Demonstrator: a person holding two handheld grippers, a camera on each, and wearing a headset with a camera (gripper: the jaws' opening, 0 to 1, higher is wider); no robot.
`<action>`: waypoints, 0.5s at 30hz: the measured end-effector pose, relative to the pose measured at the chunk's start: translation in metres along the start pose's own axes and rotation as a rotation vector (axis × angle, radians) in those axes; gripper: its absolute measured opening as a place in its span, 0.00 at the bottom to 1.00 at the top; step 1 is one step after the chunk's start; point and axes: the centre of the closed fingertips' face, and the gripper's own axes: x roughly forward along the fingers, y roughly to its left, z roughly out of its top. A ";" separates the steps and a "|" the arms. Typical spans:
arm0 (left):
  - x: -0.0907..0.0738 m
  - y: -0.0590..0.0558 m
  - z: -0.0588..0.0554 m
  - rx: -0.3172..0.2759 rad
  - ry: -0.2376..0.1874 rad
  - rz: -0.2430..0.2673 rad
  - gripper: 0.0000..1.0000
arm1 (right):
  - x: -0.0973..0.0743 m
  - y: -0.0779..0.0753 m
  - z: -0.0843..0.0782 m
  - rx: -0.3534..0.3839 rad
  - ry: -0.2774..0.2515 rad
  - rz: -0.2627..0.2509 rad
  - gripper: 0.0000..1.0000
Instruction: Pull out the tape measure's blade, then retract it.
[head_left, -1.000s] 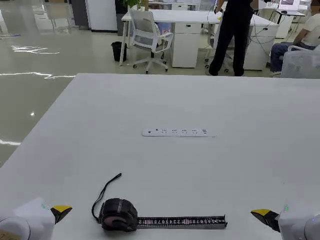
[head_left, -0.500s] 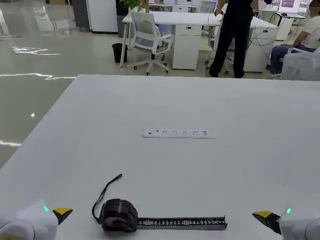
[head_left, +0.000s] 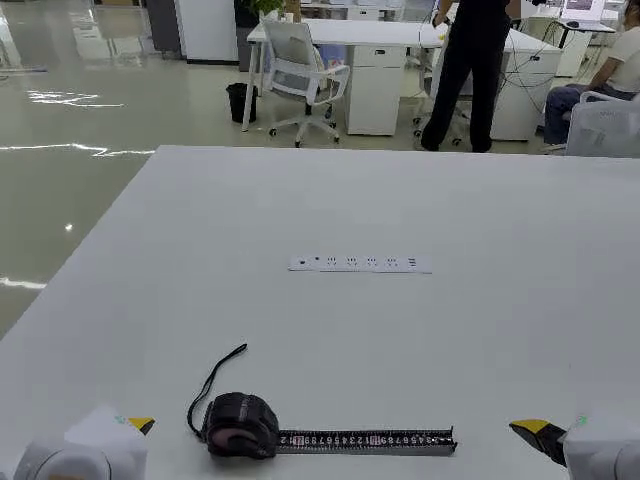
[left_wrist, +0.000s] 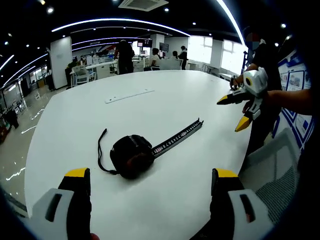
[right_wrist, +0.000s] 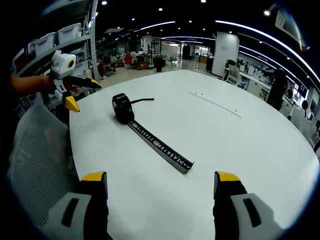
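We record:
- Table (head_left: 420, 200): plain white.
- Power strip (head_left: 360, 264), far centre: white, dark socket marks.
- Tape measure (head_left: 238, 425), near: black case, dull pinkish-red face.
- Strap (head_left: 212, 378): black.
- Blade (head_left: 365, 440): dark, with white numerals and some red ones.
- Left gripper (left_wrist: 151, 173) and right gripper (right_wrist: 162, 176): white bodies, black jaws tipped yellow. The right one has a small green light.
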 end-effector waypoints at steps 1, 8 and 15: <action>0.001 0.001 0.001 -0.009 -0.002 0.015 0.99 | 0.000 0.000 0.000 -0.004 0.000 0.001 0.90; 0.005 0.003 0.005 -0.061 -0.019 0.065 0.97 | 0.001 -0.001 -0.001 -0.013 0.002 0.007 0.89; 0.012 0.005 0.006 -0.092 -0.020 0.115 0.97 | 0.004 -0.005 0.002 -0.050 -0.015 0.016 0.85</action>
